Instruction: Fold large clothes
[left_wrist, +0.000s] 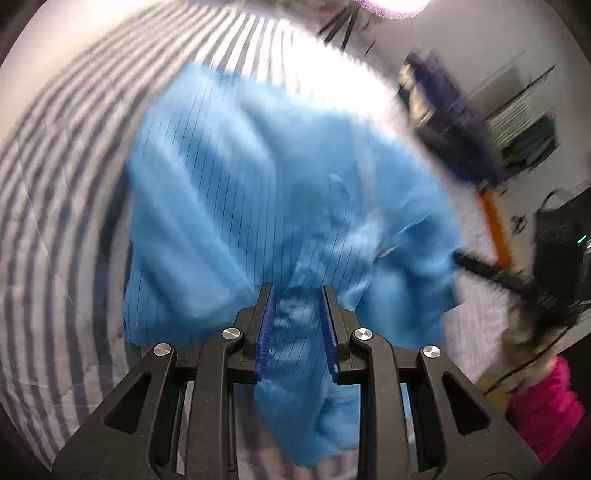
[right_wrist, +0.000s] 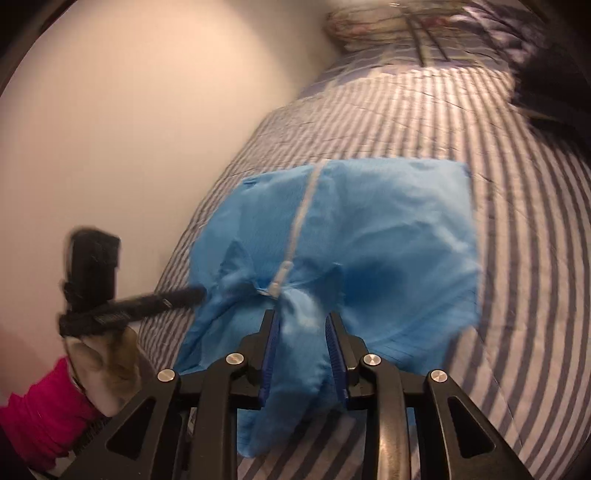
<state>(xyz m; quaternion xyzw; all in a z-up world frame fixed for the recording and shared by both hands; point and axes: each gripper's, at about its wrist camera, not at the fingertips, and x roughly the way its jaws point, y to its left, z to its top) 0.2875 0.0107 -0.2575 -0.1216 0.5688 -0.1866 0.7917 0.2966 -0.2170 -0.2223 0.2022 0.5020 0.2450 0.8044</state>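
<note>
Loosely, both grippers' fingers (left_wrist: 266, 317) straddle blue garment (right_wrist: 369, 229) folds.

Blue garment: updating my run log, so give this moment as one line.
item: blue garment bunched on striped bedspread | left claw: open, cloth between | right claw: open, cloth between

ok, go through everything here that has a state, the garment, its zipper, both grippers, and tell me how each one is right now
blue garment: partly folded, lying on the striped bedding
zipper: closed along the part that shows
left gripper: jaws slightly apart, blue fabric between them
right gripper: jaws slightly apart, a bunch of blue fabric between them
</note>
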